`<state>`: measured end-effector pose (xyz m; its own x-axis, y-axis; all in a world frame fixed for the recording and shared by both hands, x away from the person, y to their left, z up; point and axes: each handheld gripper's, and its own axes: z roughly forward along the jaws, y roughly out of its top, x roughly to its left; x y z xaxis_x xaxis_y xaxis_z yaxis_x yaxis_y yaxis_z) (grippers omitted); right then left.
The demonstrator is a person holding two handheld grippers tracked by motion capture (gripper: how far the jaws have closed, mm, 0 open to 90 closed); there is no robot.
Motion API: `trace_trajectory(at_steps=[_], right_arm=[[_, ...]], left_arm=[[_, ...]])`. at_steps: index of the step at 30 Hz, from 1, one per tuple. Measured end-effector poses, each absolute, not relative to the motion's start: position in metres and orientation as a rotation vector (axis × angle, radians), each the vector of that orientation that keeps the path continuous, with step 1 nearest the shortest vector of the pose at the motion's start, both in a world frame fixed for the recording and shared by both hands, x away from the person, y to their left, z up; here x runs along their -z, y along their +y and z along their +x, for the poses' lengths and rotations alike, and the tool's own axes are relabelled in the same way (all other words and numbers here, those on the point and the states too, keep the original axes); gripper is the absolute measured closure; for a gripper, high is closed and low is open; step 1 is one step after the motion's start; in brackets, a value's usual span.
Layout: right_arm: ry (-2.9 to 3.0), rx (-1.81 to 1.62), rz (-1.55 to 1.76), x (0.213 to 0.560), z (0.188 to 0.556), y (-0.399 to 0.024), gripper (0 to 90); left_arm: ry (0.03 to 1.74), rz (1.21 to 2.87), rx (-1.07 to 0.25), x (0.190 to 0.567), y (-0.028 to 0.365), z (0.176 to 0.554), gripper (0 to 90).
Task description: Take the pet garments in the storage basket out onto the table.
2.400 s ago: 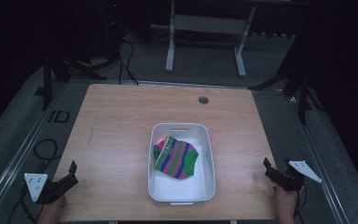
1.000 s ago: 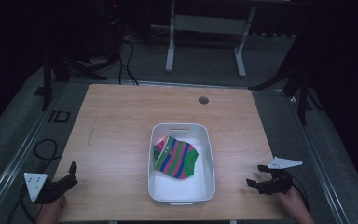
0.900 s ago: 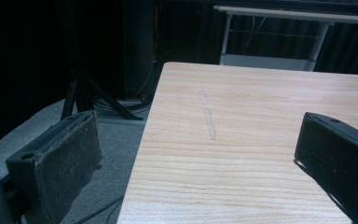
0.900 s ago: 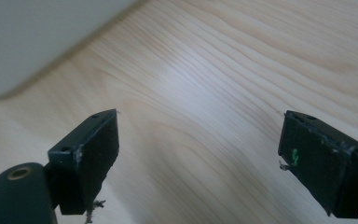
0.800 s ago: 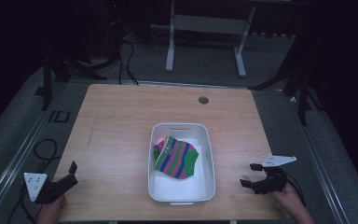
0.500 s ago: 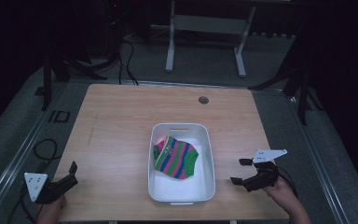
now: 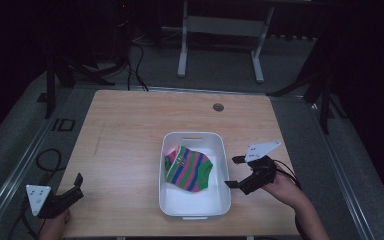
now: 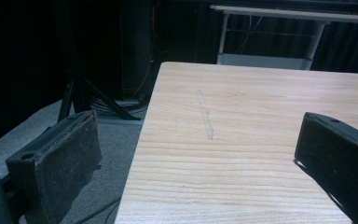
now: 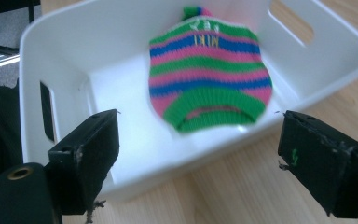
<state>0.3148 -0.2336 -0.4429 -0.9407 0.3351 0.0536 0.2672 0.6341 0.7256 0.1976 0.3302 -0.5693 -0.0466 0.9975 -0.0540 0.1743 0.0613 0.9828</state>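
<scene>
The striped knit piece (image 7: 187, 169), green, pink and blue bands, lies slumped inside the white bin (image 7: 170, 204), leaning toward the left wall and far end, with bare white floor showing at the near end. In the right gripper view its green cuff (image 9: 212, 106) faces my fingers, and that's the edge I'd go for, since it's the thickest fold and the nearest.

My right gripper (image 7: 236, 172) hangs just beside the bin's right wall, fingers spread wide, nothing between them. I've got it angled in toward the bin so the opening frames the garment: one finger (image 9: 84, 158) sits over the near rim, the other (image 9: 328, 161) out over the wood. My read is that I'm lining up a reach over the wall, and the rim is the thing to clear; clip it and the light bin will likely skid.

The bin sits about mid-worktop (image 7: 130, 130), slightly to the right.

My left gripper (image 7: 75, 187) is parked at the near left corner, well apart from everything, fingers (image 8: 60, 161) spread and empty, out of the way.
</scene>
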Motion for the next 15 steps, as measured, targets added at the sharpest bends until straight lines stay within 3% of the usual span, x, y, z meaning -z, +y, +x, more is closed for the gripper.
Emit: trace_trajectory(at_steps=[15], right_arm=[[2.832, -1.098, 0.414, 0.441, 0.335, -0.156, 12.6]], left_arm=[[1.388, 1.277, -1.102, 0.569, 0.330, 0.197, 0.9]])
